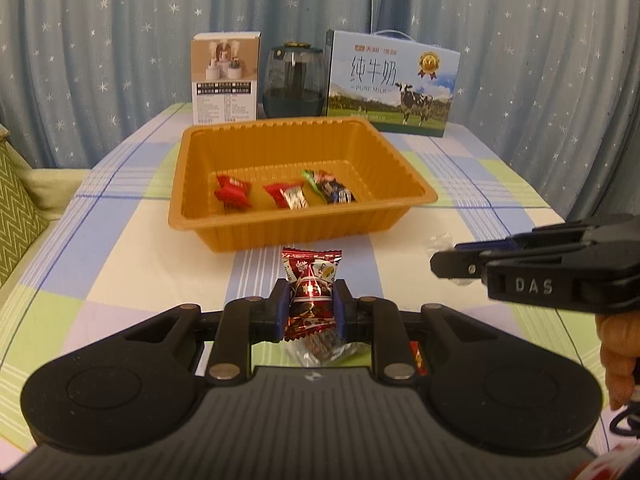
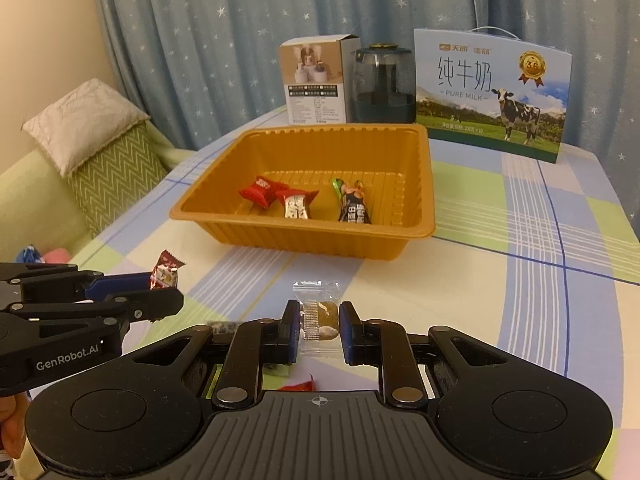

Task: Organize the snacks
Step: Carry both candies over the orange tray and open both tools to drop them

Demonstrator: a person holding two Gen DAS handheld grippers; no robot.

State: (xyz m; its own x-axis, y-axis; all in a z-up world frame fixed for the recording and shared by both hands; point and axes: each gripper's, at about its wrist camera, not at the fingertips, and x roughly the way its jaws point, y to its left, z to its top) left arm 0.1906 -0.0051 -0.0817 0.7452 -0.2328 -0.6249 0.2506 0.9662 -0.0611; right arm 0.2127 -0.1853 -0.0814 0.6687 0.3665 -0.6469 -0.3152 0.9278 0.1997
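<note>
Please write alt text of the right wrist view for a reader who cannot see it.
The right gripper is shut on a clear-wrapped candy above a checked tablecloth. Ahead sits an orange tray holding three wrapped candies; at left, the left gripper holds a dark red candy.

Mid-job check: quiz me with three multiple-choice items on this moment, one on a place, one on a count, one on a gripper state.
1. Where does the pure milk box stand?
A. Behind the orange tray
B. Inside the tray
C. On the sofa

2. How many wrapped snacks lie in the orange tray?
A. One
B. Three
C. Six

3. What does the left gripper hold?
A. Nothing, wide open
B. A dark red wrapped candy
C. The tray rim

Answers:
1 A, the box stands upright at the table's far edge, beyond the tray.
2 B, both views show three wrappers on the tray floor.
3 B, its fingers pinch the dark red wrapped candy from both sides.
</note>
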